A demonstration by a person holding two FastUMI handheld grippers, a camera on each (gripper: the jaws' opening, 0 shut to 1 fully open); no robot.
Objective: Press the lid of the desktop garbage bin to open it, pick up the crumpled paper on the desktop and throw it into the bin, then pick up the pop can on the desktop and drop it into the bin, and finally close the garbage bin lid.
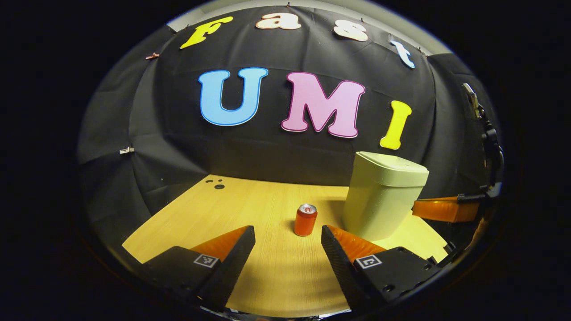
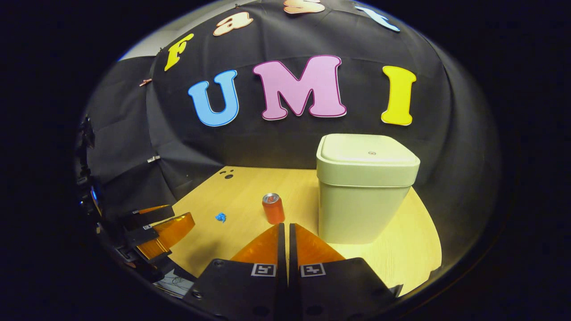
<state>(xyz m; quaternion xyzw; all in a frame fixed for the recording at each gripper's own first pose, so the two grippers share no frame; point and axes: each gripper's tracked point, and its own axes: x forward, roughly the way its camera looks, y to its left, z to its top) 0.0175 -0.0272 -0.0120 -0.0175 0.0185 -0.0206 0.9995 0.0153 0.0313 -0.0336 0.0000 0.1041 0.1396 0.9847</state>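
The garbage bin [image 2: 363, 191] is standing lid-down toward the worktop's [image 2: 232, 249] back right edge, lying just ahead-right of the right gripper [image 2: 285, 232], fingers pressed together, while the left gripper [image 1: 287, 243] is waiting with fingers spread.

A staged recording booth is showing here rather than a lived-in room: black cloth [image 2: 250, 142] is hanging as the wall behind a pale wood-grain tabletop [image 2: 241, 196] (clips [image 1: 126, 150] are pinning the cloth in place), with bare lighting falling on it.
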